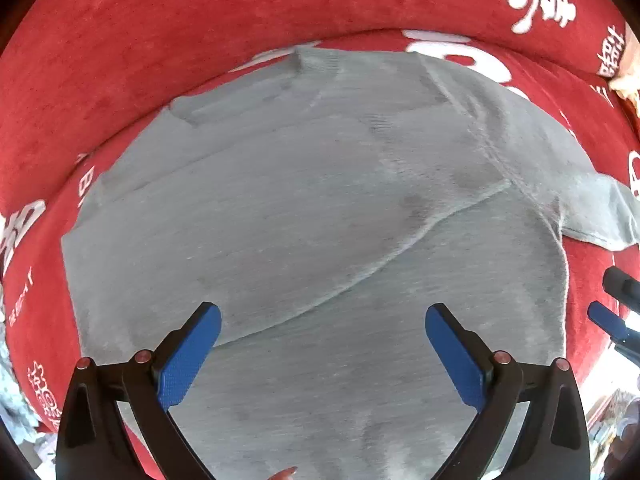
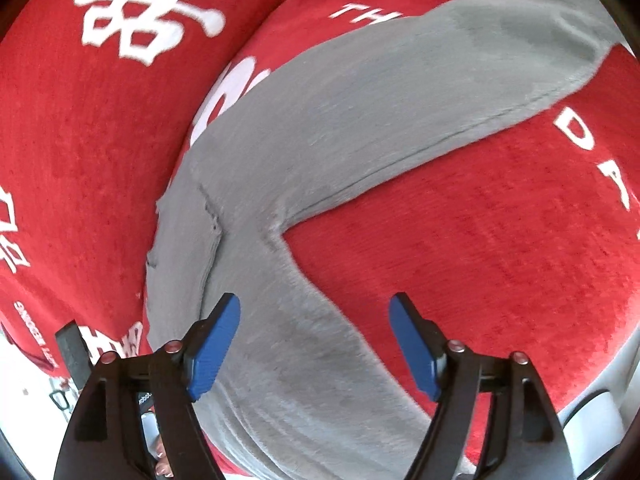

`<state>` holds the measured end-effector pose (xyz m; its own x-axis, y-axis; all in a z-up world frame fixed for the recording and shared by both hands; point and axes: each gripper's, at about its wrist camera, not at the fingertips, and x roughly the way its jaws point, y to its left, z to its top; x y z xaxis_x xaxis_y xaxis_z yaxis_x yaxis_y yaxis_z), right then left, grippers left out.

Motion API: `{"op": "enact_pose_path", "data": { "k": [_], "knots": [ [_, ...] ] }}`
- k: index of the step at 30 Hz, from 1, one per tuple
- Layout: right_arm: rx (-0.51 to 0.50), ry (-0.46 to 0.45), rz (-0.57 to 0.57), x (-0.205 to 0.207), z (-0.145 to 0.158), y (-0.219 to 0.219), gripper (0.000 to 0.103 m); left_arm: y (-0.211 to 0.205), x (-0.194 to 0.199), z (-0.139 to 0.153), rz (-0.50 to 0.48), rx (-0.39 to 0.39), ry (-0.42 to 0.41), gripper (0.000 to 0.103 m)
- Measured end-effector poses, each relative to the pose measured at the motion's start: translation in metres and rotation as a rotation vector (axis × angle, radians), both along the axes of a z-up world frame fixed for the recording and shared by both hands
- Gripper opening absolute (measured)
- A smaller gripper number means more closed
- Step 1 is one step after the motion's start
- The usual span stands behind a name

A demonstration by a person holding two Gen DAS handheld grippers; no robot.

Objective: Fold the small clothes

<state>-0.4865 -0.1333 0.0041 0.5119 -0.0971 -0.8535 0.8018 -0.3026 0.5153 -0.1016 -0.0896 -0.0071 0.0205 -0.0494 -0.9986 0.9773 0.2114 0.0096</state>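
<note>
Blue-padded left gripper is held pointing down, jaws spread wide, nothing gripped, above grey knit sweater laid flat on red plush blanket; right gripper is angled over sleeve, jaws apart.

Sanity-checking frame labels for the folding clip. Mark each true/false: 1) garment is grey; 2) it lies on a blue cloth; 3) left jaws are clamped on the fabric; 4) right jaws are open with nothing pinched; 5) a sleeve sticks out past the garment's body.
1) True: the grey garment is plain grey knit.
2) False: it lies on a red cloth with white lettering.
3) False: the left gripper has its jaws wide apart above the fabric, pinching nothing.
4) True: the right gripper is open, nothing between its pads.
5) True: the sleeve stretches out from the body over the red cloth.
</note>
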Motion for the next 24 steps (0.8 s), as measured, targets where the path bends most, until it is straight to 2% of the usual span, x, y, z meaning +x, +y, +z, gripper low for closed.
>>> {"op": "enact_pose_path", "data": {
  "k": [7,13,16,20,24],
  "knots": [
    [-0.009,-0.006,-0.138,-0.051,-0.001,-0.001,0.08,-0.015,-0.009,-0.004,0.005,0.019,-0.004,0.103],
    [-0.037,0.016,-0.306,-0.108,-0.007,-0.007,0.08,-0.026,-0.008,-0.007,0.024,0.032,0.08,0.103],
    [-0.039,0.031,-0.389,-0.136,-0.013,-0.011,0.08,-0.032,-0.016,-0.006,0.025,0.022,0.071,0.103],
    [-0.04,-0.013,-0.483,-0.164,-0.019,-0.02,0.08,-0.041,-0.03,-0.009,0.025,0.024,0.063,0.103],
    [-0.05,-0.054,-0.536,-0.175,-0.019,-0.031,0.08,-0.054,-0.048,-0.014,0.024,0.029,0.057,0.103]
  ]
}}
